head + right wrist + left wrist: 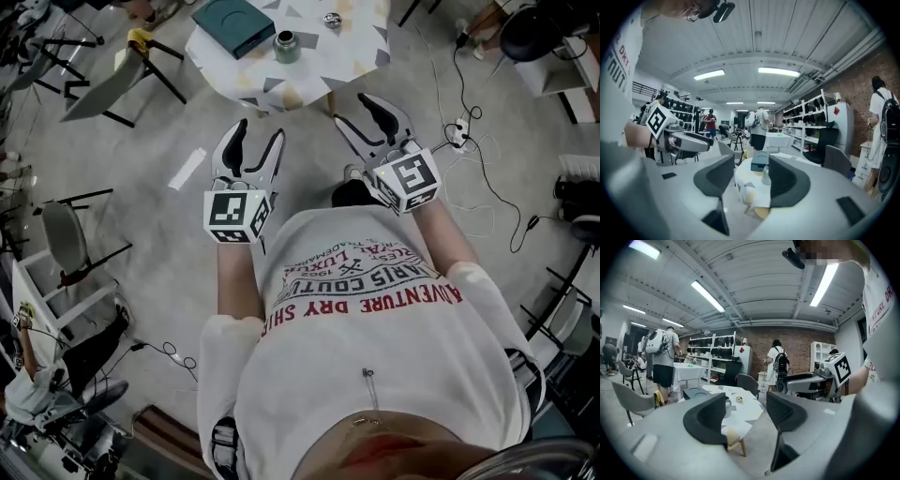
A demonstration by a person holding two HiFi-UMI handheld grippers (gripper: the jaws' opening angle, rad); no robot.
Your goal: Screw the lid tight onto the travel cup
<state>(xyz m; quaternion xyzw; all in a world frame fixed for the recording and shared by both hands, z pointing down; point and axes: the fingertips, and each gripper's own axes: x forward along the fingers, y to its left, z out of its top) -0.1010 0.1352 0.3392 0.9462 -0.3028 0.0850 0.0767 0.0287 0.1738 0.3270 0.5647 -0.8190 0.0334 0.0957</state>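
The travel cup (287, 45), a small dark-green metal one, stands on the round patterned table (356, 56) at the top of the head view. Its lid (332, 20) lies apart from it, farther back on the table. Both grippers hover over the floor, well short of the table. My left gripper (260, 133) is open with nothing between its fingers, and so is my right gripper (352, 108). In the left gripper view the cup (727, 407) peeks out beside the left jaw, with the lid (739, 399) next to it. The right gripper view shows the cup (765, 176) between its spread jaws, far off.
A teal box (232, 23) lies on the table left of the cup. Folding chairs (103, 84) stand to the left, and cables with a power strip (457, 133) trail across the floor on the right. People and shelves (712, 352) are in the background.
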